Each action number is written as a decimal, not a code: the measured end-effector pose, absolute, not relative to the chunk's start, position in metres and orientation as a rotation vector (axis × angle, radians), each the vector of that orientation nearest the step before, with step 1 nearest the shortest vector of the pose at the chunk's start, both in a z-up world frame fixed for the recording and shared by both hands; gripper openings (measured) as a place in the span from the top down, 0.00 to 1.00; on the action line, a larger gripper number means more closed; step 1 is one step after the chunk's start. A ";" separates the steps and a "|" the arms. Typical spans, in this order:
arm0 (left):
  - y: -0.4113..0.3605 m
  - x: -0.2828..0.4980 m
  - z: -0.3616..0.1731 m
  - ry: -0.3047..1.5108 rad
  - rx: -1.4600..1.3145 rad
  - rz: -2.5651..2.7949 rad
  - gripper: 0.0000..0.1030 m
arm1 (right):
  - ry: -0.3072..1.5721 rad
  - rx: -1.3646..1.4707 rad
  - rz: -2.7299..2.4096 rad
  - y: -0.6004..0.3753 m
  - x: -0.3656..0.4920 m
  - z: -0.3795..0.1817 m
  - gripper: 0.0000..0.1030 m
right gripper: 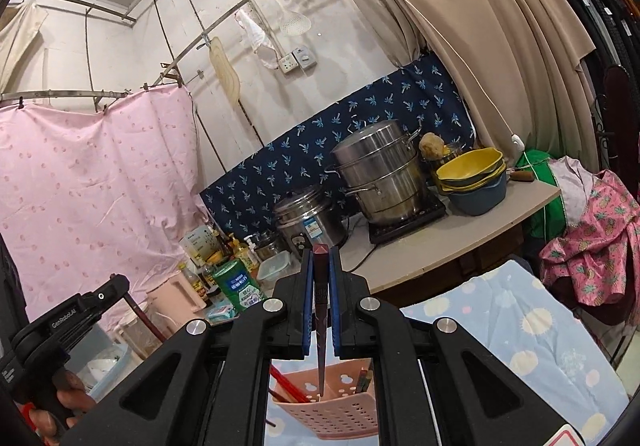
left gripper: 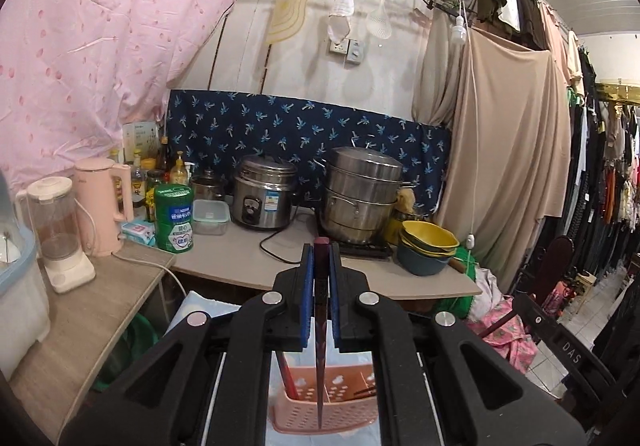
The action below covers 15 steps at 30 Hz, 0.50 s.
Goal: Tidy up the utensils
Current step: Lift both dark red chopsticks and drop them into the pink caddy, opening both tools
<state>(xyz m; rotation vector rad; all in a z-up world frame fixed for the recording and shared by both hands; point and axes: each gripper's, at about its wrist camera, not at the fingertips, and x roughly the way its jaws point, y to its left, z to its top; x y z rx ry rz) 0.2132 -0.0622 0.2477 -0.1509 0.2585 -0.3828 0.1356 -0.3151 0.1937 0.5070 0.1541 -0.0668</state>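
Note:
My left gripper (left gripper: 321, 258) is shut on a dark purple chopstick (left gripper: 320, 330) that points down, its tip over the pink perforated utensil basket (left gripper: 304, 412). Red chopsticks (left gripper: 289, 378) stand in that basket. My right gripper (right gripper: 321, 262) is shut on another dark chopstick (right gripper: 321, 326), its tip just inside the same pink basket (right gripper: 332, 416), which holds red chopsticks (right gripper: 288, 380) and other sticks. The left gripper's body (right gripper: 64, 330) shows at the lower left of the right wrist view, held by a hand.
The basket stands on a light blue patterned cloth (right gripper: 516, 330). Behind it is a counter (left gripper: 248, 258) with a rice cooker (left gripper: 264, 194), a steel steamer pot (left gripper: 360, 198), stacked bowls (left gripper: 428, 246), a green tin (left gripper: 174, 216), a pink kettle (left gripper: 104, 202) and a blender (left gripper: 58, 234).

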 end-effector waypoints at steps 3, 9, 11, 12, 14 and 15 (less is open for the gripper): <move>-0.063 0.224 0.248 0.258 -0.160 -0.379 0.93 | 0.184 0.510 -0.072 -0.315 0.152 0.185 0.93; -0.068 0.237 0.249 0.242 -0.152 -0.374 0.93 | 0.236 0.492 -0.081 -0.310 0.172 0.167 0.93; -0.070 0.244 0.241 0.260 -0.148 -0.370 0.93 | 0.256 0.489 -0.085 -0.309 0.178 0.160 0.93; -0.071 0.247 0.234 0.275 -0.148 -0.370 0.93 | 0.266 0.487 -0.087 -0.308 0.181 0.155 0.93; -0.073 0.253 0.221 0.304 -0.141 -0.363 0.93 | 0.286 0.483 -0.091 -0.307 0.184 0.148 0.93; -0.074 0.256 0.215 0.319 -0.138 -0.360 0.93 | 0.297 0.482 -0.092 -0.306 0.186 0.144 0.93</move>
